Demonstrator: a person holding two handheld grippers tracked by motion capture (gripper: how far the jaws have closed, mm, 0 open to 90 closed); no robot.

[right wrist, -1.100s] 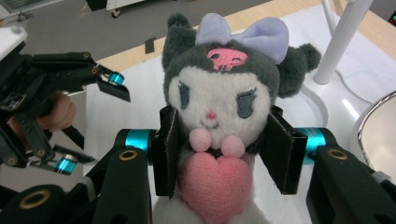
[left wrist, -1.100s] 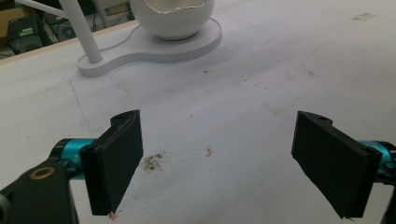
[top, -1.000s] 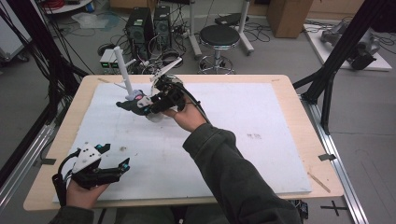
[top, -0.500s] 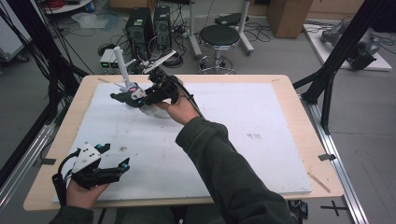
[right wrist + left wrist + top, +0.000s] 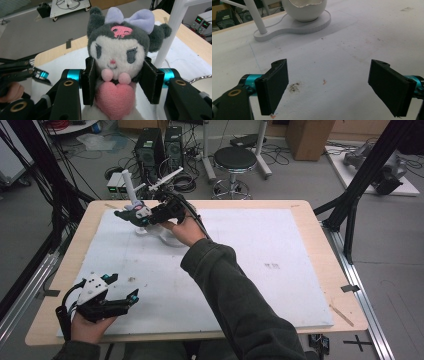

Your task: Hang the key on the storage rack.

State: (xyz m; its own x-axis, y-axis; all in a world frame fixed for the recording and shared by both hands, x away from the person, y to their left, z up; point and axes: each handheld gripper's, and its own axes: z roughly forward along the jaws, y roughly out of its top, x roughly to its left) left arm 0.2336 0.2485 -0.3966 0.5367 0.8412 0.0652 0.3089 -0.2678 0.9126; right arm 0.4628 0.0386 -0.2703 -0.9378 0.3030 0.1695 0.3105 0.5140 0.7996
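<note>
A grey and white plush doll (image 5: 117,57) with a lilac bow and a pink heart sits between the pads of my right gripper (image 5: 120,81), which is shut on its body. In the high view that gripper (image 5: 131,214) holds the plush doll (image 5: 139,211) in the air at the table's back left, beside the white post (image 5: 129,185) of a stand. My left gripper (image 5: 125,300) rests near the front left edge. Its jaws stand wide apart with nothing between them (image 5: 337,85). Ahead of it are the white bowl (image 5: 304,10) and the flat stand base (image 5: 294,26).
A white mat (image 5: 260,245) covers the wooden table (image 5: 320,215). The stand base (image 5: 150,232) lies under my right hand. Behind the table are computer towers (image 5: 155,145), a black stool (image 5: 235,157) and cables. My left gripper shows far off (image 5: 37,73).
My right gripper has carried the plush doll to the left and farther back, closer to the stand's white post. The left gripper has stayed put.
</note>
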